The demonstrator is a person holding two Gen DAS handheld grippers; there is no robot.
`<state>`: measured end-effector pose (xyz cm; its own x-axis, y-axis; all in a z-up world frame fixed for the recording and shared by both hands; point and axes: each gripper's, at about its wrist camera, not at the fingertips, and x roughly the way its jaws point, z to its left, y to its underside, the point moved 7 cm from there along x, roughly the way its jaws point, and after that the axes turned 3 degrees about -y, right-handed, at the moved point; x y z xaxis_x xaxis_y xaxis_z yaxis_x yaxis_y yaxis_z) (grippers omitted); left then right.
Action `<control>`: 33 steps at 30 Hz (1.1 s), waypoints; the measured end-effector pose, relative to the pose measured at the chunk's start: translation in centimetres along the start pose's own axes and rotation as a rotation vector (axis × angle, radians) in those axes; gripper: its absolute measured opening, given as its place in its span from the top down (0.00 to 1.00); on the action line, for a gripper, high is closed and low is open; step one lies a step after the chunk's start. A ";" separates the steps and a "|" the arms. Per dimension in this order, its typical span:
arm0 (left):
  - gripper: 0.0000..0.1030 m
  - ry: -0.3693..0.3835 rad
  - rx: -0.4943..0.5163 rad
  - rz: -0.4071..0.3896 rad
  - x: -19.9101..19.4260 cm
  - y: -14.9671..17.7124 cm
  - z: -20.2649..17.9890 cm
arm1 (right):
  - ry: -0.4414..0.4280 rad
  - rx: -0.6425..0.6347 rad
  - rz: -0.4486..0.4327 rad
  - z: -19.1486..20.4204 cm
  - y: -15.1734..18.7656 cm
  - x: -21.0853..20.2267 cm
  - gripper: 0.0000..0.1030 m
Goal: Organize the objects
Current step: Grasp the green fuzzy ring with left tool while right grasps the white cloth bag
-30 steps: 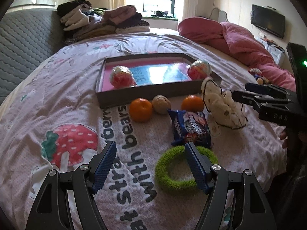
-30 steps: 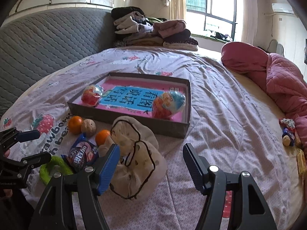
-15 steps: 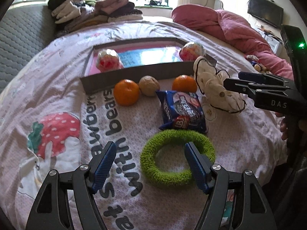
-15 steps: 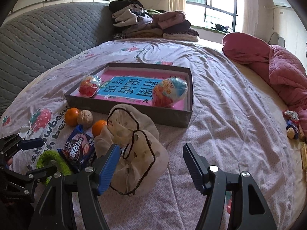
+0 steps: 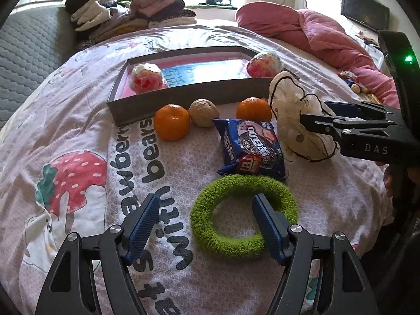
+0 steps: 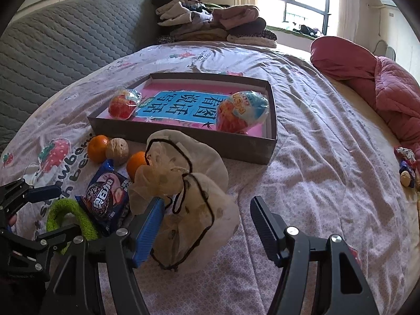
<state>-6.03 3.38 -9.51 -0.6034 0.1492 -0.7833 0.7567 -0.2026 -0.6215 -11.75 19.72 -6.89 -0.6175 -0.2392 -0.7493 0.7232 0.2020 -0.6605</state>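
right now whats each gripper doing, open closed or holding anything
Left gripper: open, holding nothing, one finger inside the green ring.
Right gripper: open, holding nothing, by the cloth bag.

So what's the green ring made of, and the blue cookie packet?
The green ring looks like soft, fuzzy plush or chenille: its surface is matte and nubbly. The blue cookie packet looks like glossy plastic film, with shiny highlights and crinkled, sealed ends.

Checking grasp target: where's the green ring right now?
In the left wrist view the green ring lies on the bedspread, just below the blue cookie packet; the open left gripper straddles its left side.
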 end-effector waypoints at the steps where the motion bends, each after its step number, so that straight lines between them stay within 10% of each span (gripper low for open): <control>1: 0.28 -0.002 -0.002 0.002 0.1 0.0 0.0 | 0.000 0.002 0.003 0.0 0.0 0.1 0.35; 13: 0.29 -0.049 -0.016 0.014 0.6 0.0 0.0 | 0.013 -0.002 0.056 0.4 0.7 1.5 0.35; 22: 0.61 -0.025 -0.006 0.021 0.7 -0.1 -0.9 | 0.004 0.027 0.070 0.0 0.9 1.7 0.36; 33: 0.67 -0.001 -0.031 0.026 0.9 -0.2 -1.0 | -0.053 0.041 0.088 0.5 1.2 1.8 0.56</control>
<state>-6.48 4.52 -10.09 -0.5833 0.1435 -0.7995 0.7799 -0.1761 -0.6006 -11.87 19.05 -8.98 -0.5348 -0.2723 -0.7999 0.7866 0.1852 -0.5890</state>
